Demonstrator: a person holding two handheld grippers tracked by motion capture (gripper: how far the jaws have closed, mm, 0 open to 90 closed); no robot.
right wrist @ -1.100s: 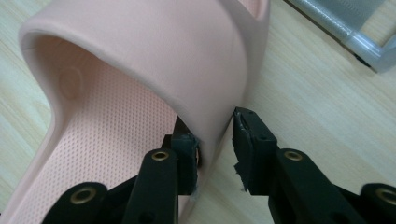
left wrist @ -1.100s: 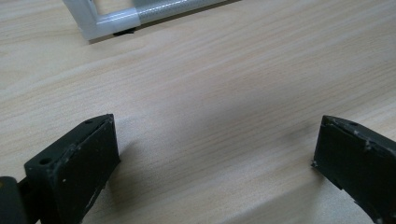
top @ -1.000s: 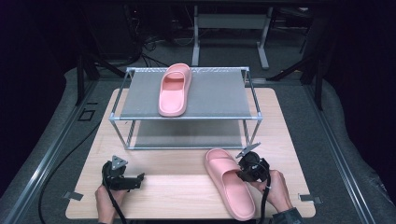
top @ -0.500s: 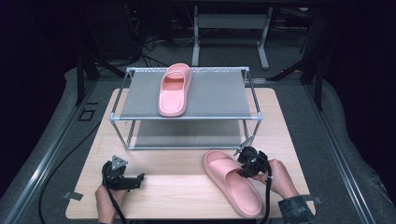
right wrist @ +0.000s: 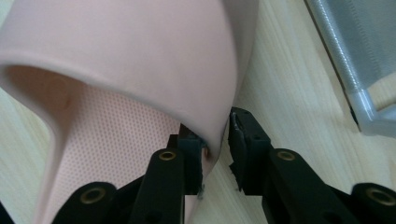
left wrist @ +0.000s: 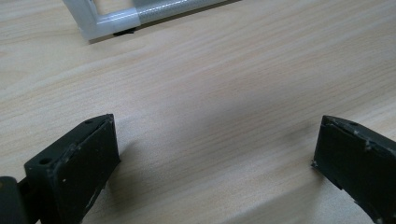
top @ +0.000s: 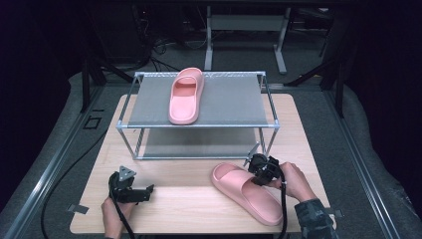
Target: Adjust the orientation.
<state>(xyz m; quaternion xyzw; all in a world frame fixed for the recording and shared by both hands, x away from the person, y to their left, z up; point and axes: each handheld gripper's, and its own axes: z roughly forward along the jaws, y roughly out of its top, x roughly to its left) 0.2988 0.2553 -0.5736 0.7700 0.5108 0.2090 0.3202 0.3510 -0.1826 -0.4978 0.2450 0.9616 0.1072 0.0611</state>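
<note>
A pink slipper (top: 185, 95) lies on the top shelf of a metal-framed rack (top: 229, 102). A second pink slipper (top: 249, 196) lies on the wooden table (top: 189, 199) in front of the rack, toe pointing toward it and heel near the front edge. My right gripper (top: 256, 172) sits at this slipper's right side. In the right gripper view the slipper's strap (right wrist: 116, 70) arches over the footbed, and my right gripper (right wrist: 217, 140) is shut on the strap's edge. My left gripper (top: 147, 191) rests low at the front left. Its jaws stand wide open over bare wood (left wrist: 215, 154).
The rack has a lower shelf and thin metal legs; one foot (left wrist: 116, 21) shows ahead of the left gripper, and a corner (right wrist: 359, 84) lies right of the held slipper. Dark floor, cables and a table frame surround the wooden top.
The right gripper has shifted slightly left and toward the rack. The slipper on the table has turned with it, its heel swinging right. The left gripper has not moved.
</note>
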